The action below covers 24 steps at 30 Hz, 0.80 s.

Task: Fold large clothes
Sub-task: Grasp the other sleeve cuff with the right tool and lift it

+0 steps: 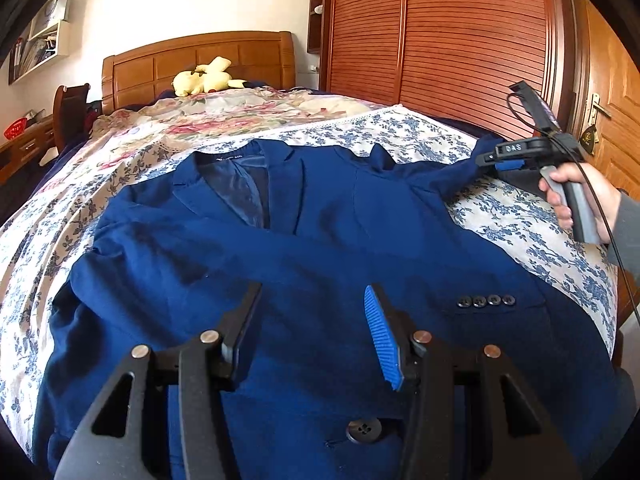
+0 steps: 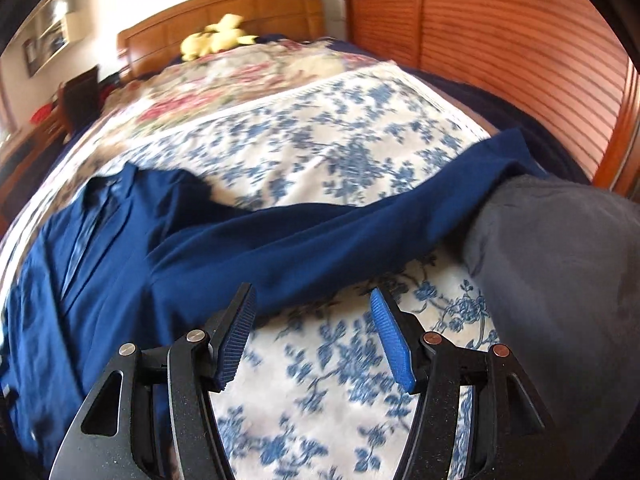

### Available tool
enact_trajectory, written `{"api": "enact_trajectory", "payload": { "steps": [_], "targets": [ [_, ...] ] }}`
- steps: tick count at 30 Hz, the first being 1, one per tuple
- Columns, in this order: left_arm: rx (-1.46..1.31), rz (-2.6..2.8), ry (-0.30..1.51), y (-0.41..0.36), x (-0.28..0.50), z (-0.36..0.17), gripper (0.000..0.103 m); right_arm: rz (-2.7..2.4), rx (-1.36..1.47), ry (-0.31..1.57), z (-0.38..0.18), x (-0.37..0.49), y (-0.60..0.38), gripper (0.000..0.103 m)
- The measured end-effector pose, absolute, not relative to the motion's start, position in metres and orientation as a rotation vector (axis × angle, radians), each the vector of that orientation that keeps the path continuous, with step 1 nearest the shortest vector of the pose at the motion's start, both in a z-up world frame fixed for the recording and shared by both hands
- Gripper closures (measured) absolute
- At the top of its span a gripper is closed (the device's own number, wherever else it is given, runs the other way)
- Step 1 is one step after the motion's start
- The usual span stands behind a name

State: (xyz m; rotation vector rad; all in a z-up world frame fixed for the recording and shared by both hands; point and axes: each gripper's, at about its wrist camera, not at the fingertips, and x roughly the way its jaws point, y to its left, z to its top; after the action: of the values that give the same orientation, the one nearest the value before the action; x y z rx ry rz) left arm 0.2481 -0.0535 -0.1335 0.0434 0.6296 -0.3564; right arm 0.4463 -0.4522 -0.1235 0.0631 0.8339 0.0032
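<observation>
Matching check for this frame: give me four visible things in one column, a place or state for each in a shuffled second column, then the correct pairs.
Things:
1. blue jacket
2. yellow plush toy
3. left gripper
4. right sleeve

Places or states:
A. by the headboard
B. open, nothing between the fingers
C. lying face up on the floral bedspread
D. stretched out sideways from the body

Pairs: 1-C, 2-A, 3-B, 4-D

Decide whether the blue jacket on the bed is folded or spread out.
Mostly spread: the blue jacket lies front-up, one sleeve stretched sideways across the floral bedspread.
</observation>
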Motion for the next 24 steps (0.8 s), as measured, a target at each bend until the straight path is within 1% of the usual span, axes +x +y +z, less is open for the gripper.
{"api": "enact_trajectory", "payload": {
  "steps": [7,13,14,15,17,20,22,24],
  "targets": [
    [0.051,-0.37,0.622,-0.055,0.245,-0.133,0.054,-0.035,0.183,0.874,-0.137,0.48,-0.47,0.042],
    [0.056,-0.374,0.627,-0.056,0.246,-0.133,0.054,-0.098,0.206,0.938,-0.154,0.505,-0.473,0.043],
    [0.057,-0.374,0.628,-0.056,0.246,-0.133,0.054,-0.109,0.19,0.938,-0.153,0.507,-0.471,0.053],
    [0.059,-0.374,0.63,-0.056,0.247,-0.133,0.054,-0.108,0.18,0.937,-0.153,0.509,-0.47,0.06],
    [0.061,-0.374,0.632,-0.056,0.247,-0.134,0.054,-0.094,0.139,0.926,-0.148,0.511,-0.465,0.094],
    [0.062,-0.374,0.63,-0.056,0.246,-0.134,0.054,-0.052,0.082,0.861,-0.13,0.508,-0.454,0.099],
    [0.061,-0.374,0.628,-0.057,0.246,-0.134,0.054,0.018,0.022,0.749,-0.103,0.492,-0.435,0.099],
    [0.061,-0.374,0.629,-0.057,0.246,-0.134,0.054,0.106,-0.005,0.699,-0.085,0.48,-0.417,0.099]
  ]
}}
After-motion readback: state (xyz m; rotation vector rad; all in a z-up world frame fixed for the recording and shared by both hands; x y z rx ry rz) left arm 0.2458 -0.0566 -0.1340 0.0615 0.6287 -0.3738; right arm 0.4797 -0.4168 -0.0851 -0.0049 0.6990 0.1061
